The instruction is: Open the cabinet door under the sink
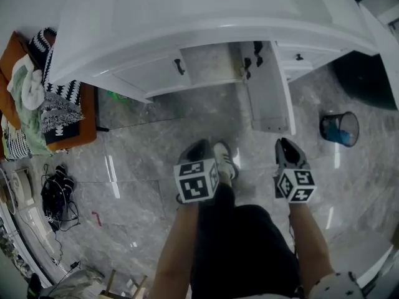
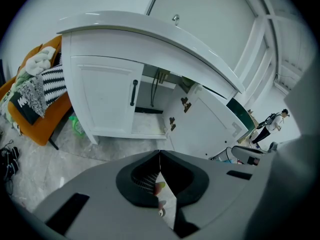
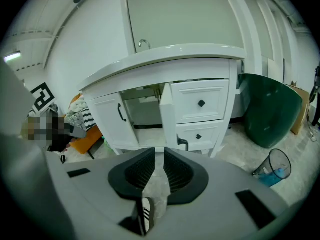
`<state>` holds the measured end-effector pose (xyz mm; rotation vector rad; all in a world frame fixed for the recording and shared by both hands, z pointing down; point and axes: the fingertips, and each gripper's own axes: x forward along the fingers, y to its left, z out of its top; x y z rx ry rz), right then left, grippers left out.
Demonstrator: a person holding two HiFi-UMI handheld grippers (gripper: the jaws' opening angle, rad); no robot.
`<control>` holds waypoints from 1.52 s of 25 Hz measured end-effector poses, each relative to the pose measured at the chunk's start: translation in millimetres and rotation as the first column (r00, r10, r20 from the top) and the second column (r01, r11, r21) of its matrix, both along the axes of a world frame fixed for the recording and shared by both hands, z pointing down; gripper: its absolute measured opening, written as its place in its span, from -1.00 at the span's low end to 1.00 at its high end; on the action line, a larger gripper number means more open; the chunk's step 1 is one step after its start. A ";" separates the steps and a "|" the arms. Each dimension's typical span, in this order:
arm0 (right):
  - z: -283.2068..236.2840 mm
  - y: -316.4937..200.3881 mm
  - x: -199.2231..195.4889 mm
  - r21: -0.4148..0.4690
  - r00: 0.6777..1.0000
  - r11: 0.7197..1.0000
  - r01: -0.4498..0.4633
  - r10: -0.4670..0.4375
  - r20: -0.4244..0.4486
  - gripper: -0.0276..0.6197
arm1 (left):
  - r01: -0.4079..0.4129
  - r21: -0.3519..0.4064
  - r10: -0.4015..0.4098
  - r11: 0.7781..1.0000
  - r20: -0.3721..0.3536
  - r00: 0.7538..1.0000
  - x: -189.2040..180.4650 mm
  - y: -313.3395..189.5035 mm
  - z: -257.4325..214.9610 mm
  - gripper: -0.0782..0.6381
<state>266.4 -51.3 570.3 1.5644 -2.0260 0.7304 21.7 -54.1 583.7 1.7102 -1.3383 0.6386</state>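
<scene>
Standing back from the cabinet [image 3: 201, 103], the person holds both grippers low in front of it, neither touching anything. As I face the cabinet, its right door [image 1: 269, 95] hangs swung wide into the room, hinges showing and the space under the sink laid open. Its left door [image 2: 102, 99] is shut, the black handle [image 2: 133, 92] upright beside the middle gap. The left gripper [image 2: 159, 154] has its fingers pressed together on nothing. The right gripper [image 3: 157, 151] has its fingers a little apart, with only floor showing between them. To my eye the opening is done, or very nearly. If the shut door is wanted too, I would part the fingers first and bring them square to the handle. Then pinch it at mid-length and pull along the door's arc rather than straight back, so the grip does not slide off. A shoe [image 1: 223, 157] sits in front of the cabinet near the open door's sweep, so feet should keep clear. A bin [image 1: 340, 128] stands off to the cabinet's right, well apart.
</scene>
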 end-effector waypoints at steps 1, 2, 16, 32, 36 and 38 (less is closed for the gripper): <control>-1.6 0.5 -9.8 0.000 1.000 1.000 0.022 -0.022 -0.001 -0.73 | 0.001 0.001 -0.001 1.000 0.000 1.000 -0.5 -0.9 0.1 -0.76; -3.2 0.0 -19.4 0.000 0.999 0.999 0.044 -0.044 -0.001 -0.73 | 0.001 0.003 -0.001 1.000 0.000 1.000 -1.1 -2.3 0.3 -0.76; -13.2 -35.5 -98.7 -0.019 0.984 0.984 0.176 -0.176 0.037 -0.89 | 0.049 0.037 -0.050 0.998 0.014 0.999 -22.6 -40.0 -2.0 -0.76; -25.4 -57.5 -148.0 -0.030 0.966 0.970 0.243 -0.239 0.102 -0.89 | -0.005 0.128 -0.008 0.992 0.101 0.995 -42.5 -123.4 13.7 -0.75; -25.4 -56.2 -157.9 -0.040 0.958 0.962 0.270 -0.264 0.113 -0.89 | -0.006 0.171 -0.015 0.985 0.124 0.992 -46.6 -146.1 12.9 -0.64; -25.6 -55.2 -161.4 -0.045 0.956 0.961 0.274 -0.267 0.118 -0.89 | -0.003 0.197 -0.024 0.980 0.137 0.990 -48.8 -158.0 12.8 -0.55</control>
